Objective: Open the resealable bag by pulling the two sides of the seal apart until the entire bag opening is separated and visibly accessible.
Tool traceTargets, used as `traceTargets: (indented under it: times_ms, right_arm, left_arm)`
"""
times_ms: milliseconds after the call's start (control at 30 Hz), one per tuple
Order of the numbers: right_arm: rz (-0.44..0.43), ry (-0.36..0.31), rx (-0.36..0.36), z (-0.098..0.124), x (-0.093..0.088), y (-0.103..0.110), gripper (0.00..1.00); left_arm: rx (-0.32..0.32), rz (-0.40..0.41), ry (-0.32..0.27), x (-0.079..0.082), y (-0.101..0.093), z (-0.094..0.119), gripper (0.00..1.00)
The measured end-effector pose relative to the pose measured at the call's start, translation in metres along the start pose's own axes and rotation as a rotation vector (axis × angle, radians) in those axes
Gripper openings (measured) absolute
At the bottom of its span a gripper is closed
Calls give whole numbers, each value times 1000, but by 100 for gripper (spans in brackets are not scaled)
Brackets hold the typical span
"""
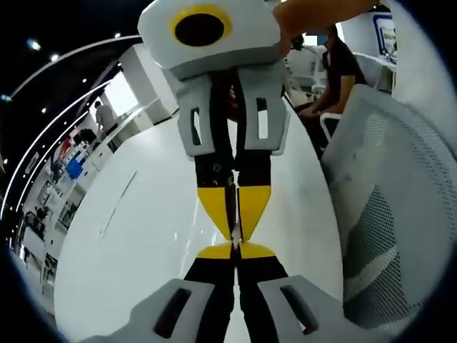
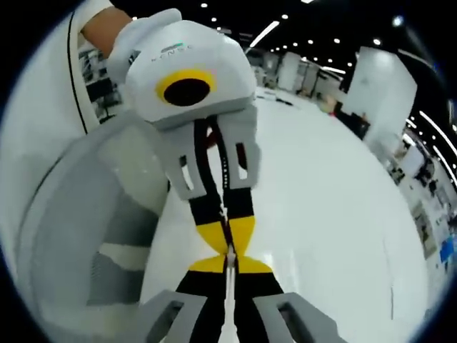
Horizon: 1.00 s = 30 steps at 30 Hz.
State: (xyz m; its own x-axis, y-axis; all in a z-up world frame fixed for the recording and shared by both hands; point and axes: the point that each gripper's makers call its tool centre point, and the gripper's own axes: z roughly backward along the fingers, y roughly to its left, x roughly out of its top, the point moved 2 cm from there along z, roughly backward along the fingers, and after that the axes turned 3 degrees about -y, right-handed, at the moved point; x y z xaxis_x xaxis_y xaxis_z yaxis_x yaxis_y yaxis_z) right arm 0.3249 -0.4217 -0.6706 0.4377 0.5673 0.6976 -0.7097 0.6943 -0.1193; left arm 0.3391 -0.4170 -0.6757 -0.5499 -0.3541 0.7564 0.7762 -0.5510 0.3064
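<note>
The two tongs meet tip to tip. The left tongs (image 1: 234, 251) and the right tongs (image 2: 230, 257) each pinch a thin side of the bag (image 1: 232, 207) between them. Next, I think, they pull apart. The white counter (image 2: 335, 200) below has lots of room.

Table (image 1: 143, 214): smooth white top, glossy, mirrors the ceiling lights. Mesh chair (image 1: 389, 214) at right: white perforated back, matt. Both grippers: matt white plastic shells, black arms, yellow jaw tips with a smooth sheen; a thin clear film edge is pinched between them.
</note>
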Motion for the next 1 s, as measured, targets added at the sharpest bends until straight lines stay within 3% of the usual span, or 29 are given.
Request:
traceTargets:
  times_ms: [67,233,433,500,567,1000]
  right_arm:
    - [-21,0,4,1,-2,0,0]
    - [-28,30,-3,1,-11,0,0]
    - [-67,40,-12,3,-15,-2,0]
    - [-78,39,-9,3,-15,-1,0]
    - [-86,36,-9,3,-14,-1,0]
    - [-90,47,-5,-2,-14,0,0]
  left_arm:
    - [-4,39,-11,0,0,0,0]
    - [-16,7,-6,2,-1,0,0]
    - [-36,53,-13,2,-1,-4,0]
    - [-35,18,-20,2,-1,-4,0]
    - [-44,63,-25,2,-1,-3,0]
    - [-59,37,-46,6,-2,-1,0]
